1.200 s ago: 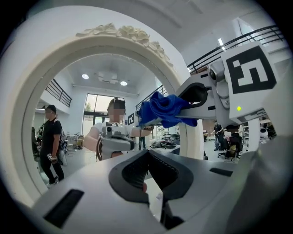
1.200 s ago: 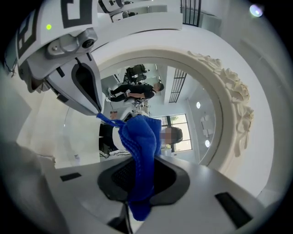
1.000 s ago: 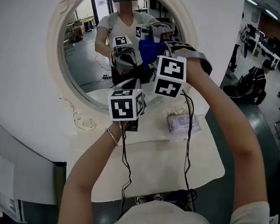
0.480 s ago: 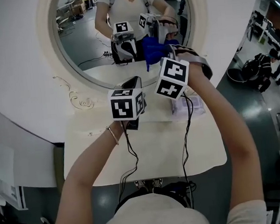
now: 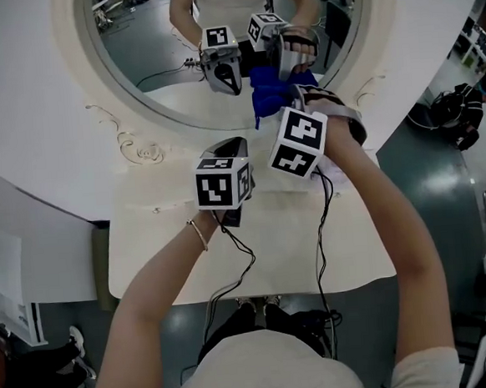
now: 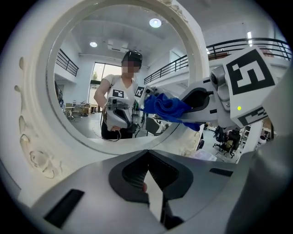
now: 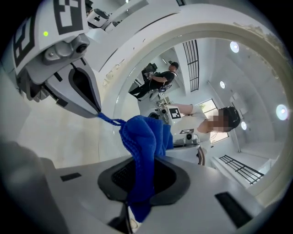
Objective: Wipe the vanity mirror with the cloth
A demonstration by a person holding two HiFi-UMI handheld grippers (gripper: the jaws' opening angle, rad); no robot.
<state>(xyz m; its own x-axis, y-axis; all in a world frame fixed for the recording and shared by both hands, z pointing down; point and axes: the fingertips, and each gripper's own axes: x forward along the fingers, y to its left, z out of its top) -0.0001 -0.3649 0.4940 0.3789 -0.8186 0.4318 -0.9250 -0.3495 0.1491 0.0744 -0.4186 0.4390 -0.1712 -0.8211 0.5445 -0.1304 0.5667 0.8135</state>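
Wiping looks to be at an early or middle stage. The blue cloth (image 7: pixel 144 137) is bunched in the right tongs (image 7: pixel 142 183), which are clamped on it, with a loose tail hanging below the jaws. The cloth sits against the lower right part of the round vanity mirror (image 5: pixel 167 86), right by the inner edge of the carved cream frame (image 5: pixel 130 139). Whether it presses on the glass or only grazes it cannot be told for sure, though cloth and reflection seem to meet.

No smears or streaks show on the glass, so what has been cleaned cannot be read. Judging from where the cloth is, the centre, the left side and the upper part probably remain to be covered.

The left tongs (image 6: pixel 147 171) hang just left of the cloth, near the mirror's lower rim, with jaws closed together and nothing between them. They would stand in the way of a sweep leftward along the bottom edge.

The raised frame moulding could snag the cloth's loose tail. A pale packet (image 6: pixel 205 155) lies on the counter (image 5: pixel 273 253) under the right arm, and cables (image 5: pixel 317 225) trail down from both tongs across the counter.
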